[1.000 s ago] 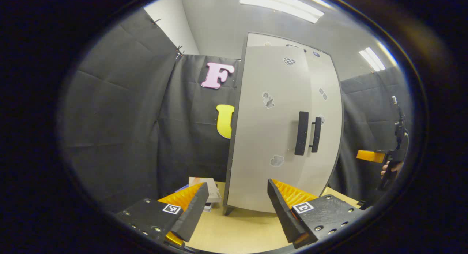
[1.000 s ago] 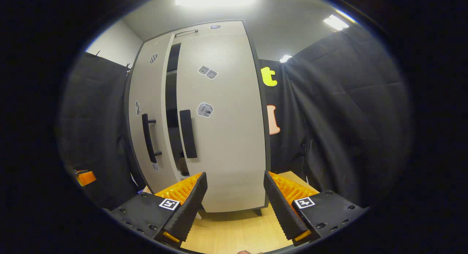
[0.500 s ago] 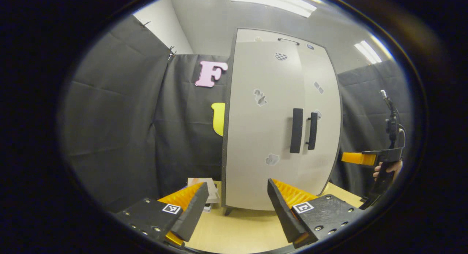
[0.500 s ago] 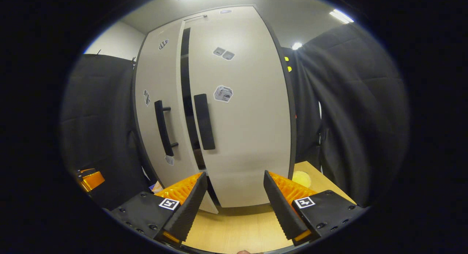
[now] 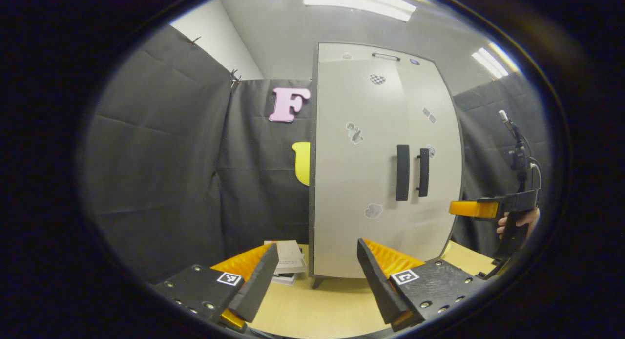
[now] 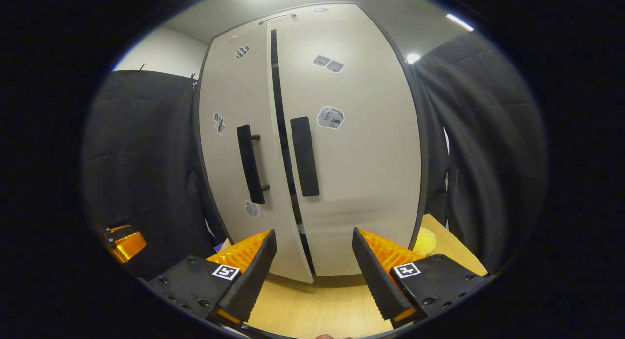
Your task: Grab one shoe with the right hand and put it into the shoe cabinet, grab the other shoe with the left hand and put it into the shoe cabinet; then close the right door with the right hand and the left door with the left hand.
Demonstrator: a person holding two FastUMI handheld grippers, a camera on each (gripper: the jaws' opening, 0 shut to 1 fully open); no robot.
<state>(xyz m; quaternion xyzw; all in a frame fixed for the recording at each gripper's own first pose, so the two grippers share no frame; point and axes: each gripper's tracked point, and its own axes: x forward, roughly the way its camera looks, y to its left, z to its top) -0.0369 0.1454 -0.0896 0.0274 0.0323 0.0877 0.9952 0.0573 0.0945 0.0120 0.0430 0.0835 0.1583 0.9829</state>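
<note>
left gripper (image 5: 312,275): spread, grasping nothing | right gripper (image 6: 312,270): spread, grasping nothing, near the doors | shoe cabinet (image 6: 312,148): one, on the worktop (image 6: 322,305) | doors: two, dark slit between them | handles: two | stickers: several

Tall pale-grey shoe cabinet (image 6: 361,182) upright on the desk (image 6: 317,305). Right door (image 6: 356,148) almost flush, left door (image 6: 234,148) a touch ajar with a thin dark gap between. Black vertical handles side by side.
</note>
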